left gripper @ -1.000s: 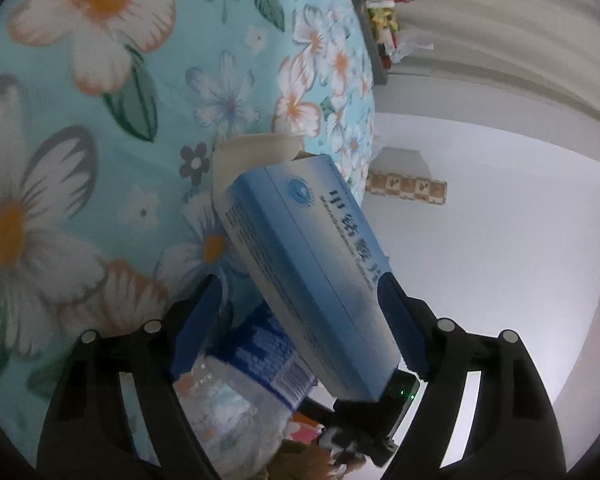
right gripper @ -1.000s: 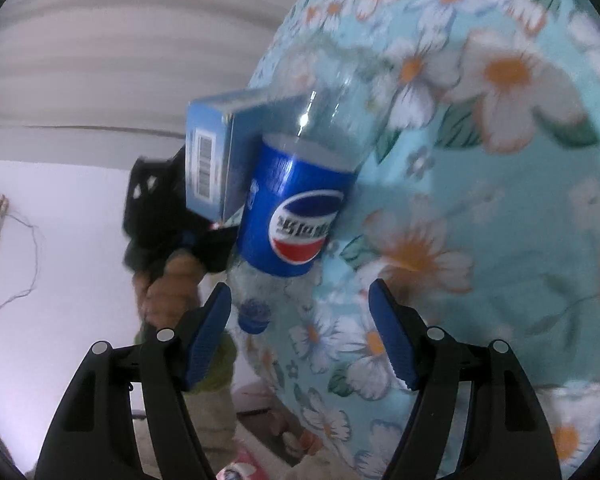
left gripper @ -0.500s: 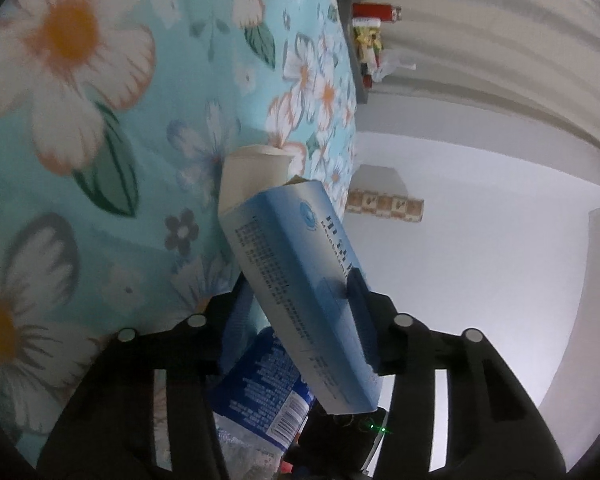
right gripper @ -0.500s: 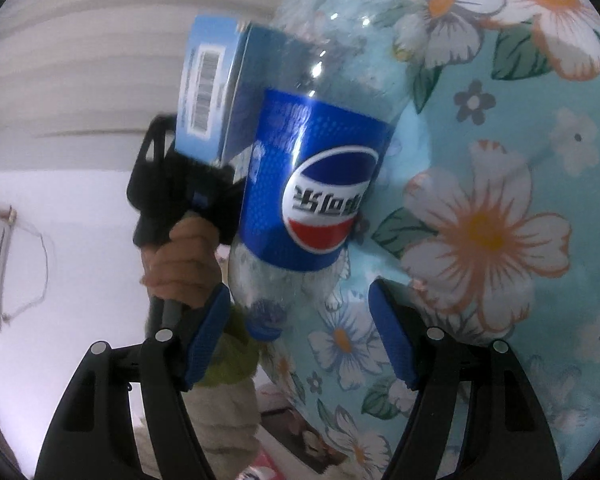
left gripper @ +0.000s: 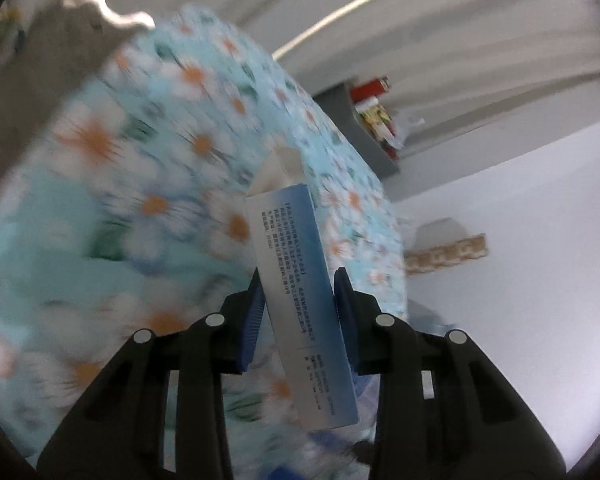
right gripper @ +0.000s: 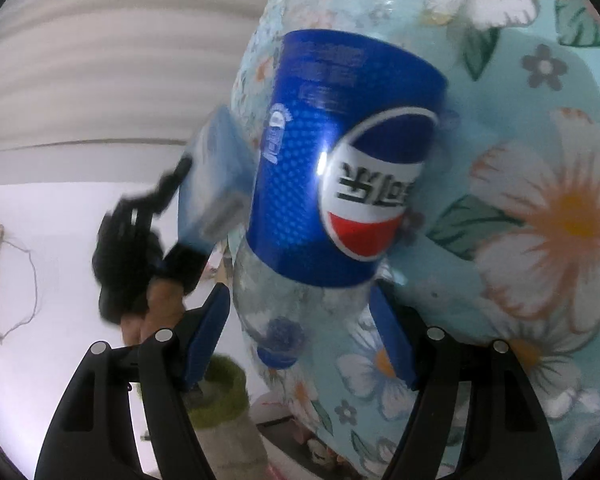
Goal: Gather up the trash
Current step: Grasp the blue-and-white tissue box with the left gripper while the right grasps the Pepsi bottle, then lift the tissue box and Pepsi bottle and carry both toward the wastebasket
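Observation:
My left gripper (left gripper: pixel 298 308) is shut on a blue and white cardboard box (left gripper: pixel 300 296) with an open white flap, held off the floral tablecloth (left gripper: pixel 148 184). The same box (right gripper: pixel 216 184) and the left gripper's black body show blurred at the left of the right wrist view. My right gripper (right gripper: pixel 300 332) has its blue pads on both sides of the clear lower part of an empty Pepsi bottle (right gripper: pixel 340 160) with a blue label, which lies on the floral tablecloth (right gripper: pixel 540 200).
A grey shelf (left gripper: pixel 364 132) with red and yellow packages hangs on the white wall behind the table. A tiled strip (left gripper: pixel 444 252) runs along that wall. A person's hand and green sleeve (right gripper: pixel 216 384) show below the table's edge.
My left gripper has closed tighter on the box and swung it up and away from the cloth. My right gripper has moved in around the bottle, which now fills the view.

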A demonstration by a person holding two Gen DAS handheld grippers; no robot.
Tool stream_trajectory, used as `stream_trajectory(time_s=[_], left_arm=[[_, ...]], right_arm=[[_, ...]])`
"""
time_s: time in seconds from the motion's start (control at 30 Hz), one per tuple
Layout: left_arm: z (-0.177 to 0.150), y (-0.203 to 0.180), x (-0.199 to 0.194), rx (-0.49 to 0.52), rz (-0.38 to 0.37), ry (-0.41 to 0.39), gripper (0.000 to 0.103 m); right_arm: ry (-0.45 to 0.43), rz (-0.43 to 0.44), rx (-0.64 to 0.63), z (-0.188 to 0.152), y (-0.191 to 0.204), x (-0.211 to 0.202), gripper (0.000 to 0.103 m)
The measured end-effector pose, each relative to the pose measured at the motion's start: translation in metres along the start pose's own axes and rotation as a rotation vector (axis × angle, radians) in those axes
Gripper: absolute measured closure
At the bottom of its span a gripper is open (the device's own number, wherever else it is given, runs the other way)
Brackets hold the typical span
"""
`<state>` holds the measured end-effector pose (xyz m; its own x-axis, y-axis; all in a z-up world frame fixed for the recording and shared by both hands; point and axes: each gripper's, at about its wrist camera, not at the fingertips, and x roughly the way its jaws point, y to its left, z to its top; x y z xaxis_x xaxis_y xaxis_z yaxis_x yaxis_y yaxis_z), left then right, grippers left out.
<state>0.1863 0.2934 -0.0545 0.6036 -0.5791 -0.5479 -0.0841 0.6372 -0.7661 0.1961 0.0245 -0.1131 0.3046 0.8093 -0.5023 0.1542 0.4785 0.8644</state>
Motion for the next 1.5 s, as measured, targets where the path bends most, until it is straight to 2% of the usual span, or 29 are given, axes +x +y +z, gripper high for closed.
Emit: stream_trajectory(time_s=[0.17, 0.27, 0.37, 0.5, 0.57, 0.67, 0.77, 0.9, 1.07, 1.23, 1.5], left_arm=[[-0.017, -0.007, -0.026, 0.078, 0.08, -0.018, 0.072], [-0.029, -0.025, -0.036, 0.172, 0.121, -0.016, 0.072], [-0.04, -0.05, -0.036, 0.282, 0.135, 0.014, 0.072], [-0.068, -0.092, -0.023, 0.455, 0.1, 0.134, 0.072], [-0.083, -0.106, -0.009, 0.5, 0.049, 0.204, 0.072], [-0.107, -0.123, 0.018, 0.551, 0.053, 0.281, 0.072], [-0.13, -0.136, 0.043, 0.608, 0.102, 0.318, 0.072], [-0.157, -0.155, 0.062, 0.669, 0.107, 0.323, 0.072], [-0.18, -0.168, 0.075, 0.751, 0.151, 0.285, 0.072], [-0.196, -0.173, 0.079, 0.788, 0.207, 0.263, 0.07], [-0.208, -0.169, 0.086, 0.803, 0.288, 0.216, 0.07]], right_arm=[[0.01, 0.029, 0.004, 0.004, -0.007, -0.008, 0.036], [0.043, 0.04, -0.019, 0.011, -0.019, -0.039, 0.036], [0.041, -0.003, -0.06, 0.015, -0.028, -0.073, 0.036], [-0.019, -0.052, -0.131, 0.012, -0.04, -0.137, 0.036], [-0.047, -0.071, -0.159, 0.009, -0.042, -0.164, 0.036], [-0.099, -0.129, -0.199, 0.0, -0.046, -0.196, 0.036], [-0.136, -0.183, -0.211, -0.01, -0.044, -0.204, 0.037], [-0.174, -0.344, -0.23, -0.024, -0.047, -0.204, 0.04], [-0.168, -0.36, -0.226, -0.028, -0.057, -0.202, 0.04], [-0.196, -0.401, -0.275, -0.018, -0.047, -0.195, 0.04], [-0.203, -0.488, -0.363, 0.001, -0.029, -0.178, 0.037]])
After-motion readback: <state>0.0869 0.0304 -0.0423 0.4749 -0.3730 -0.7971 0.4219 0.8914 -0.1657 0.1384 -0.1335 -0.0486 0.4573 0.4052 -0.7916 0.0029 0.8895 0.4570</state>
